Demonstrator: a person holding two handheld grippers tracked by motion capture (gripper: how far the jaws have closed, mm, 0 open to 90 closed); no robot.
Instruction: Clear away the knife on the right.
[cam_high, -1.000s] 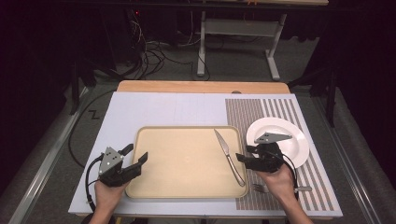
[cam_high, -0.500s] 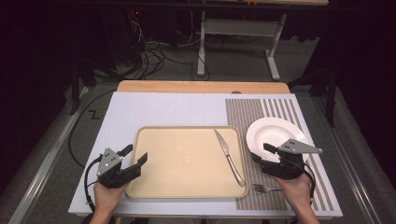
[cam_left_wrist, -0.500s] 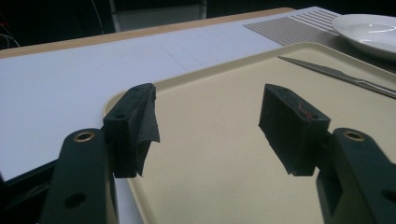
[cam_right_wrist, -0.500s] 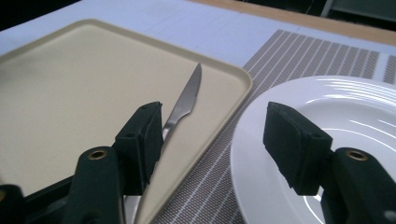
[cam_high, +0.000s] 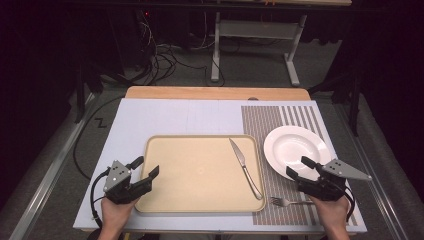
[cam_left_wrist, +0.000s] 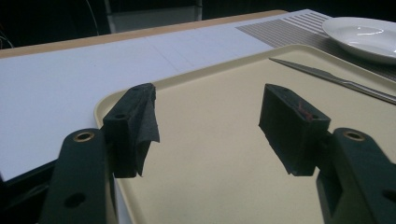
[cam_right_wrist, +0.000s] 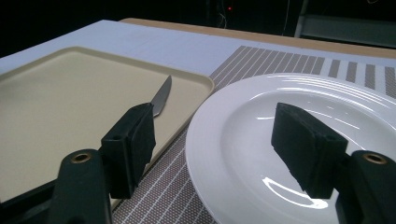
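White china is what the right claw (cam_high: 300, 169) faces now: its jaws have just been opening and stand wide with nothing between them, at the near rim of the plate (cam_high: 296, 147). To take it well, I judge one pad should slide under the rim and one over it before pinching gently. That plate is round, glossy and bare, lying on the striped mat (cam_high: 280, 120) right of the tray (cam_high: 200, 172).
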